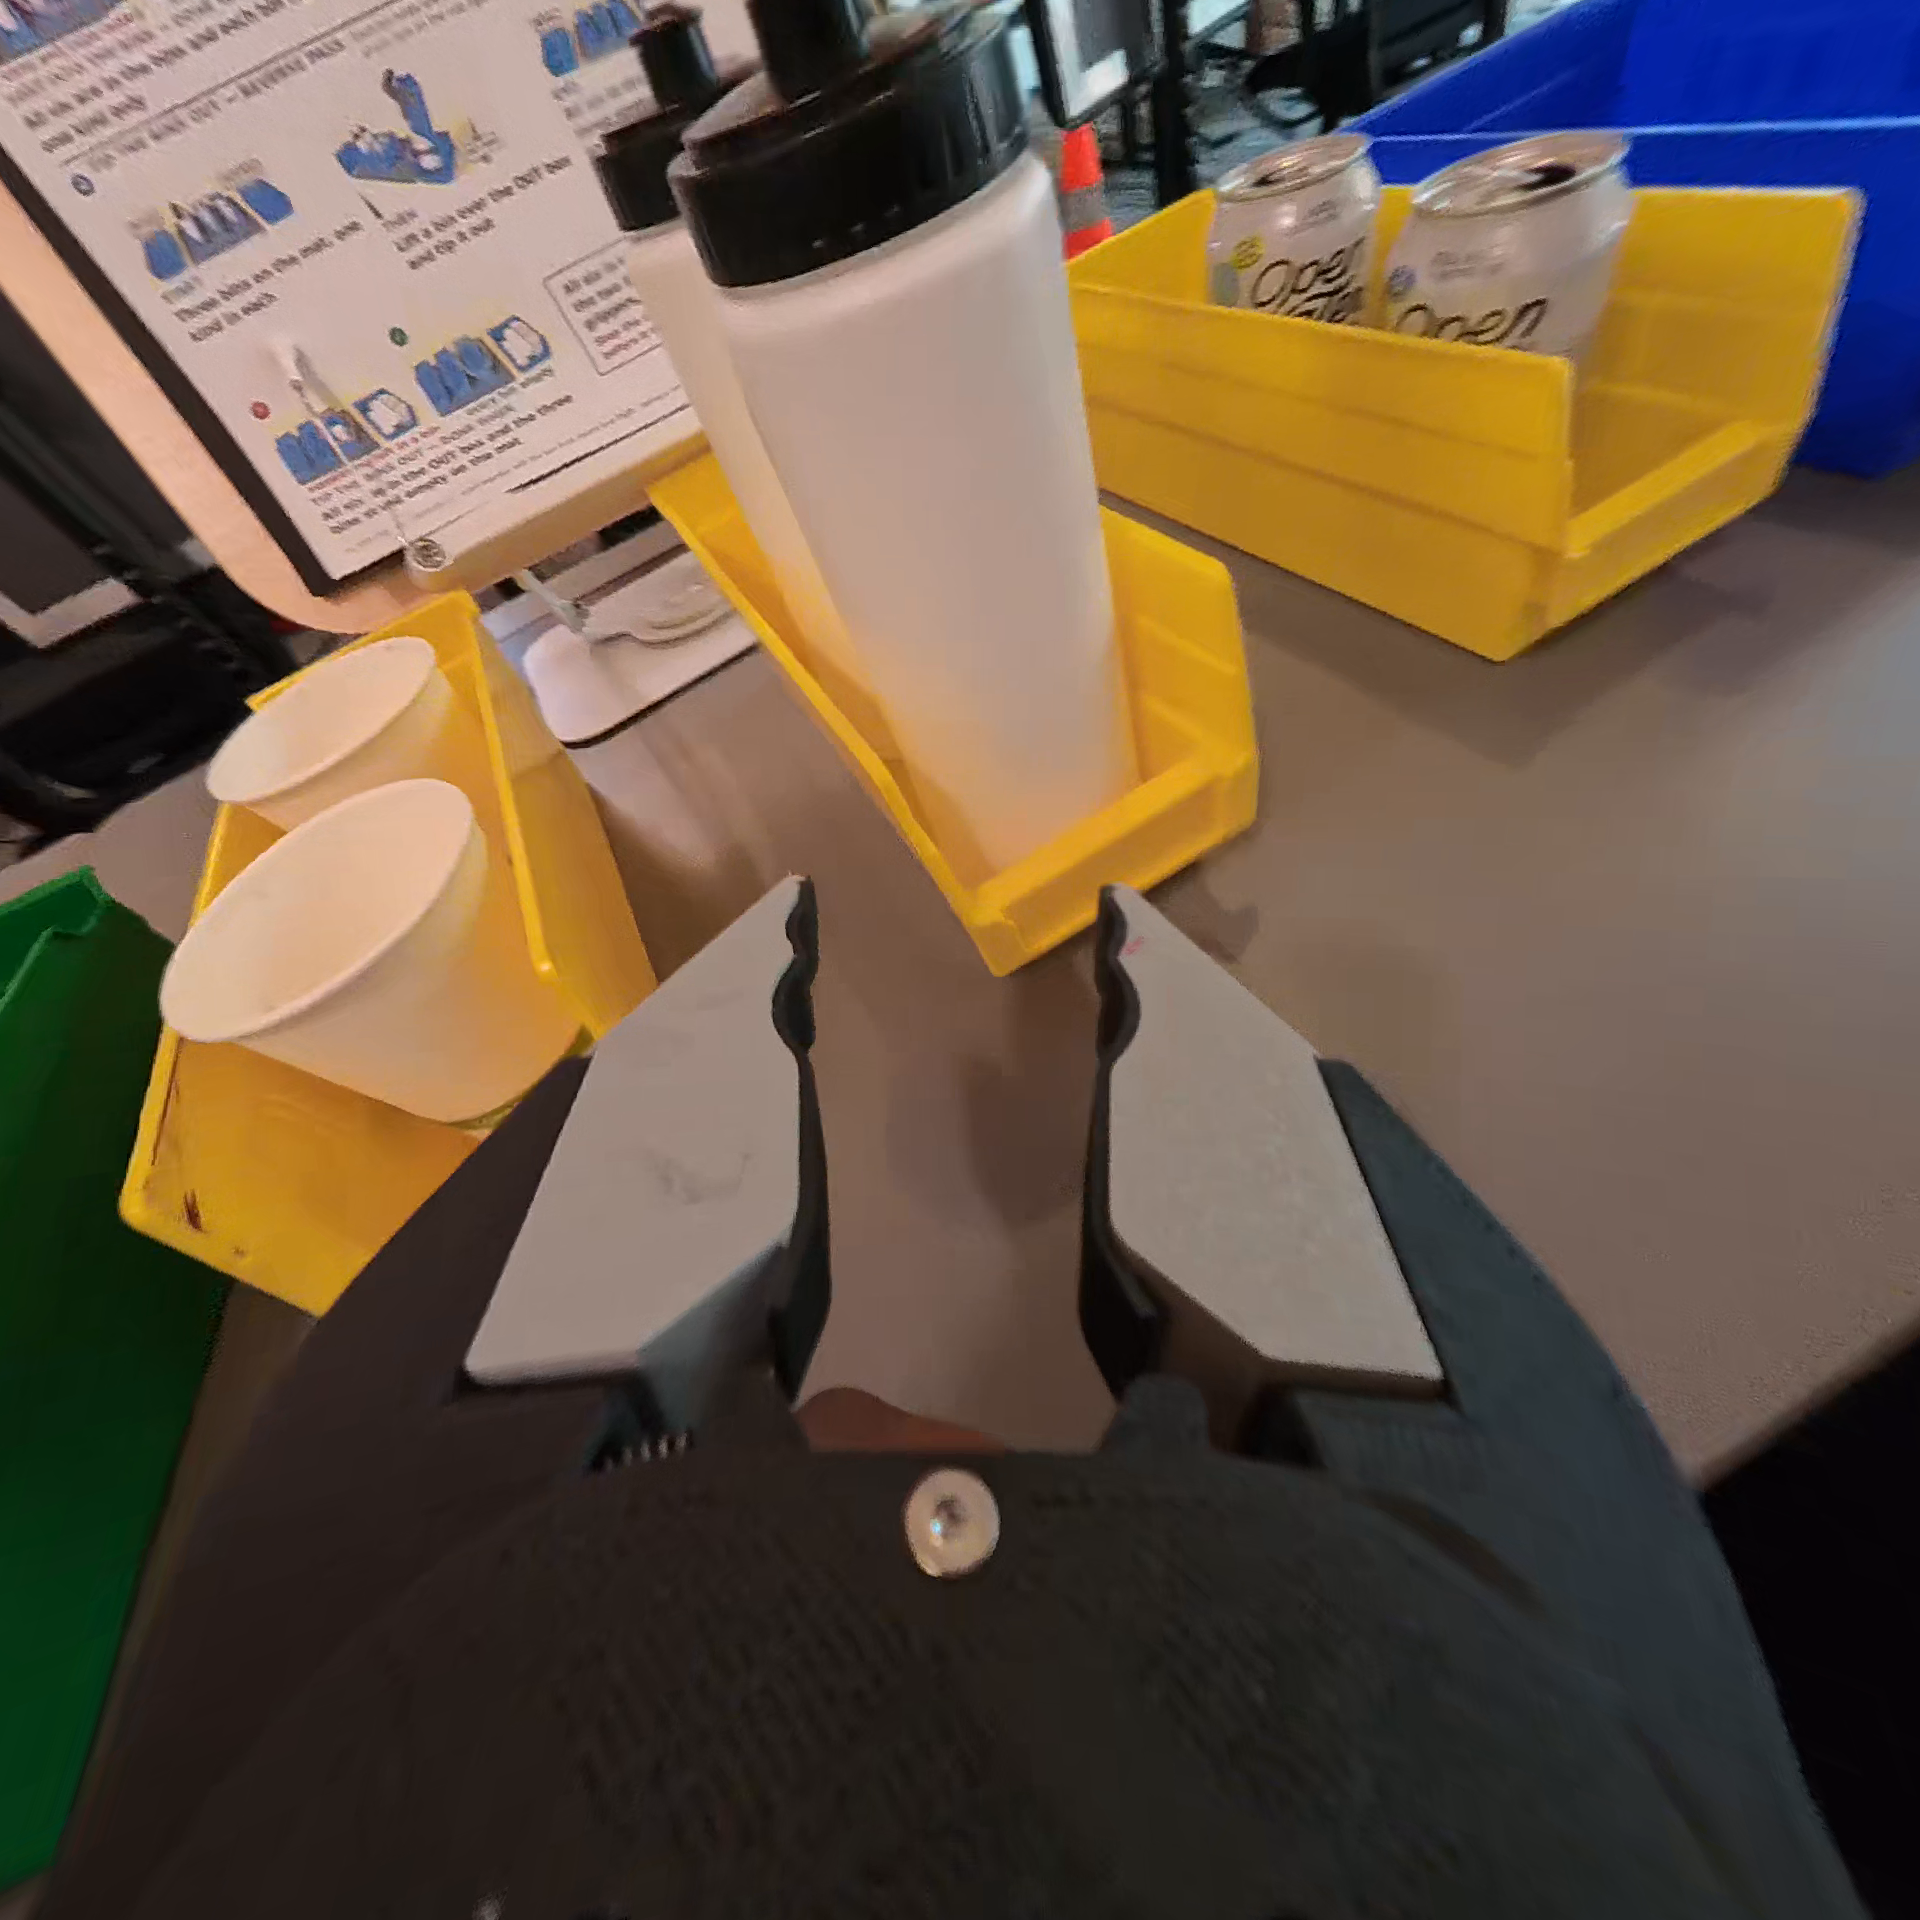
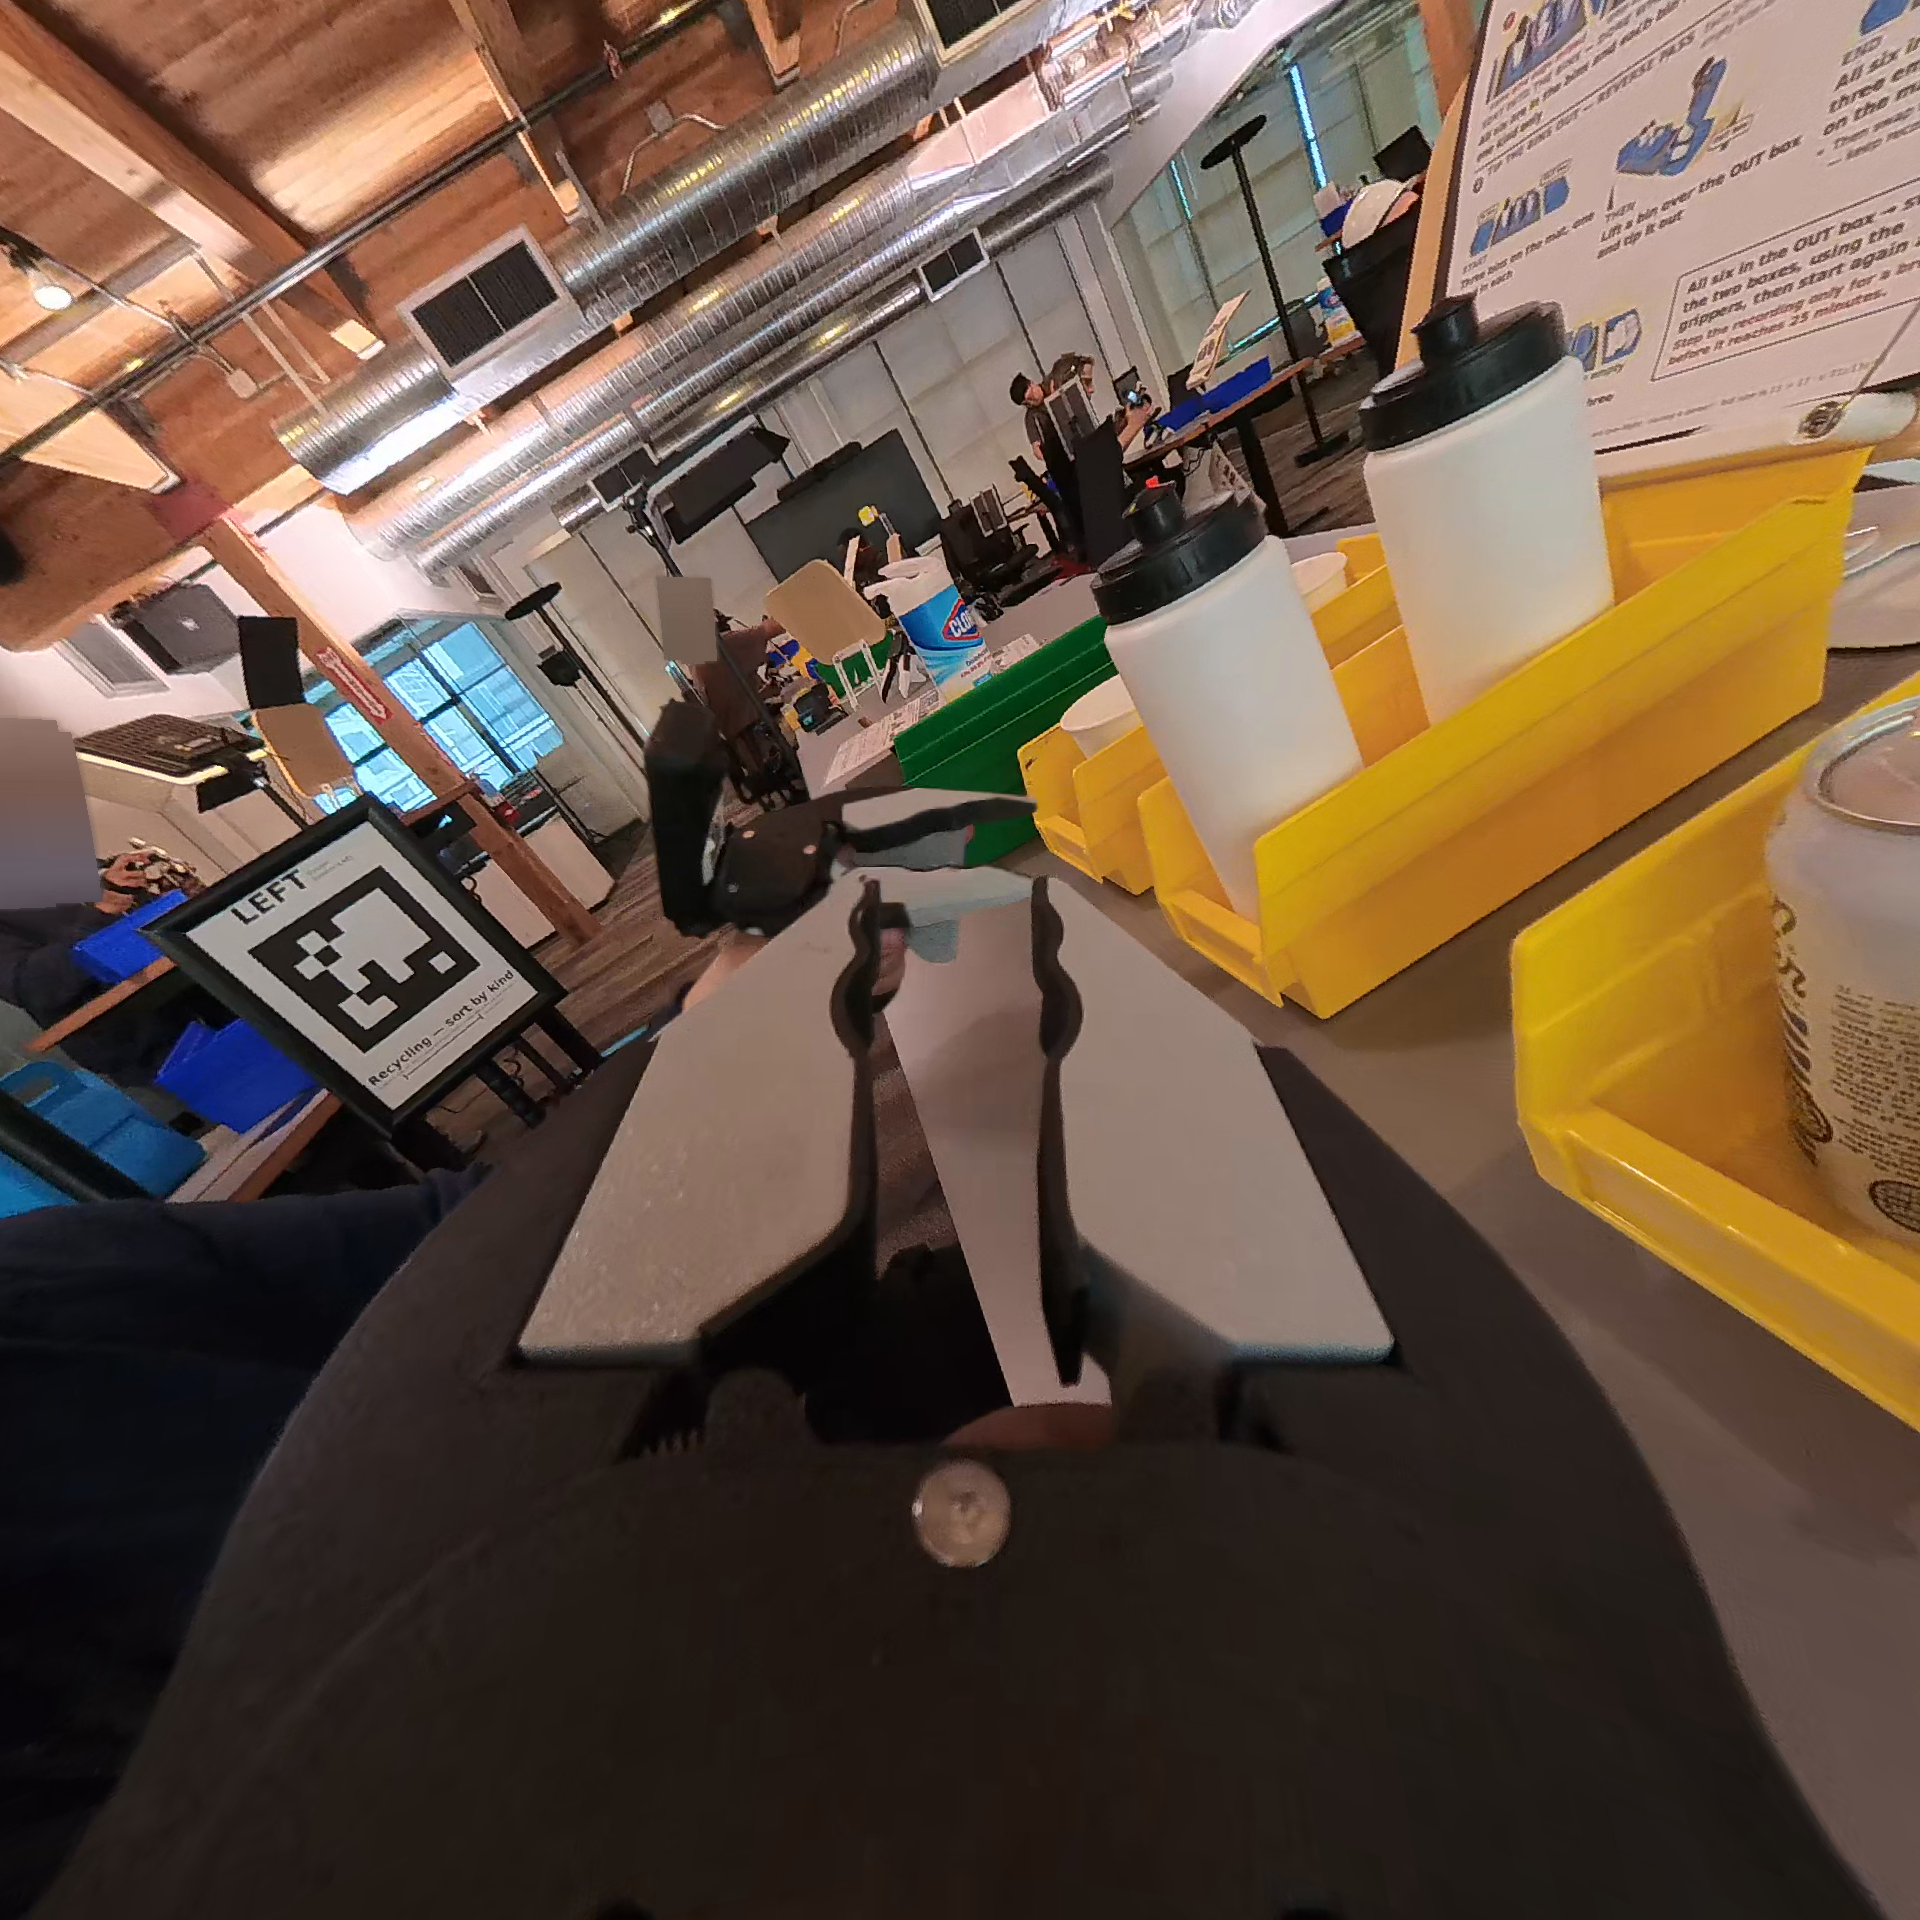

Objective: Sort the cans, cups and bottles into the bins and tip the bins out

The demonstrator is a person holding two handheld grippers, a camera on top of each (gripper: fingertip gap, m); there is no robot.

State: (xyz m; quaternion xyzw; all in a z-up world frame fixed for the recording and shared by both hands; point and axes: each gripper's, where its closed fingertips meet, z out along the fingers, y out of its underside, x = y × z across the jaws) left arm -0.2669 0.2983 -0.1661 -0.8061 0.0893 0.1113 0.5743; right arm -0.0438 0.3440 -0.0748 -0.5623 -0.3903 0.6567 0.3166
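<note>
Sorting looks finished: I see two bottles [image 1: 914, 488] standing in the middle yellow bin [image 1: 1195, 769], cups [image 1: 343, 935] left, cans [image 1: 1507, 249] right. My left tool [image 1: 956, 966] hovers spread and empty before the bottle bin's lip, probably for tipping; my right tool [image 2: 951, 945] is also spread, idle.

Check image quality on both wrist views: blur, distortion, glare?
Left wrist view: cans motion-smeared, bottles bowed by the fisheye lens, soft shadow under the left gripper. Right wrist view: near can blurred, windows blown out, right gripper sharp.
</note>
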